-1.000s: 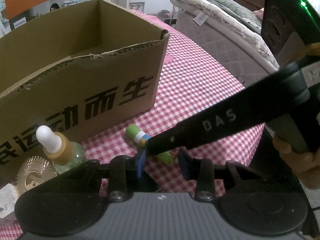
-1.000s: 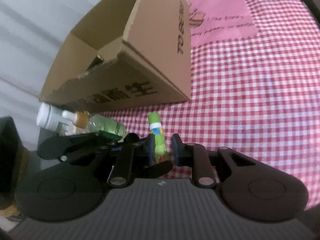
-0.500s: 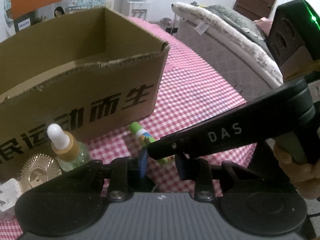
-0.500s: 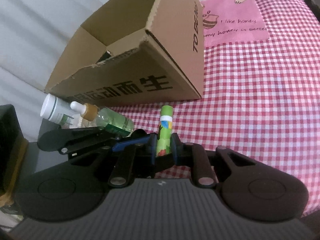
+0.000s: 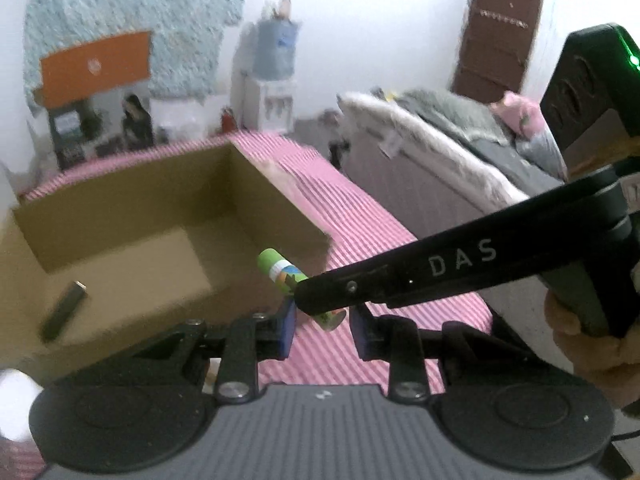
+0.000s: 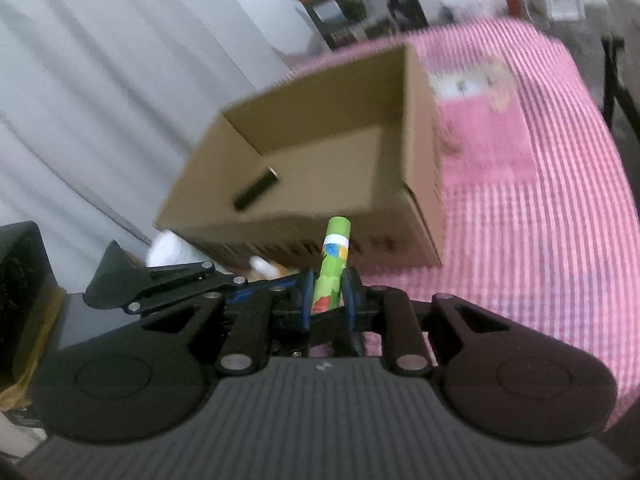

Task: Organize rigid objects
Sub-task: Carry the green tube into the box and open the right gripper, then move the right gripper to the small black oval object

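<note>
The cardboard box sits open-topped on the pink checked surface, and inside it lies one dark stick-shaped object (too blurred to name) flat on the floor near the box's left wall. The right tool clamps a green tube just in front of the box's near wall, above the surface, while the left tool hangs beside it with jaws apart, holding nothing.
</note>
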A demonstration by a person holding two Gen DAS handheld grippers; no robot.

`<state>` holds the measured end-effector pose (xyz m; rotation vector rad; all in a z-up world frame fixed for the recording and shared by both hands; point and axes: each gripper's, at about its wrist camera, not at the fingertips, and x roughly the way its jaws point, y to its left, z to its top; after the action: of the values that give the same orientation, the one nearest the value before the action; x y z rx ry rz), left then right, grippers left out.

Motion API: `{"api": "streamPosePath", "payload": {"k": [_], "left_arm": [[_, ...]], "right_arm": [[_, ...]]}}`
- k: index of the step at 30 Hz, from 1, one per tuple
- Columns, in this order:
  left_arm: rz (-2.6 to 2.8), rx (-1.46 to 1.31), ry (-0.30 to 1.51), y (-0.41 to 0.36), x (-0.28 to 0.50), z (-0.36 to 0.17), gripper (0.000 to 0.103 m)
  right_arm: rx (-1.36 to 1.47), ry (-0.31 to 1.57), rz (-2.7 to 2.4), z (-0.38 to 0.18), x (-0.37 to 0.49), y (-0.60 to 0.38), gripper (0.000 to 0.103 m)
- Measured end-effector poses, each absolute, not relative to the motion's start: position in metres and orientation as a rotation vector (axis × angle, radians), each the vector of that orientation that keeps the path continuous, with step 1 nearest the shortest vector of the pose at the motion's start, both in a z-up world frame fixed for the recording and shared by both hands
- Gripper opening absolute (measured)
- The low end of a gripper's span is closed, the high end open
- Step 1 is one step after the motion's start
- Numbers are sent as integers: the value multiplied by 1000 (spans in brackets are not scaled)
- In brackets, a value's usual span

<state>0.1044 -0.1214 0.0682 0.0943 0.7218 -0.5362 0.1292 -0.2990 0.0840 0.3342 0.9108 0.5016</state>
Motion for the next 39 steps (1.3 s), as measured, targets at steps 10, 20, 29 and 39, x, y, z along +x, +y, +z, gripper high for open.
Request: {"api": "streamPosePath", "payload": {"k": [10,20,29,39], "left_arm": [[-326,48,768,-52,173,102,28],[-177,-34,925,9,248,66,28],[-182,-54,845,21,213,88,51],[-332,-41,766,-4,140,107,74]], "right_arm": [[264,864,726,132,200,-206,15],[351,1041,728,90,315,-140,15],[436,992,699,101,297,-189,16],[460,860,620,119,195,-281,23]]}}
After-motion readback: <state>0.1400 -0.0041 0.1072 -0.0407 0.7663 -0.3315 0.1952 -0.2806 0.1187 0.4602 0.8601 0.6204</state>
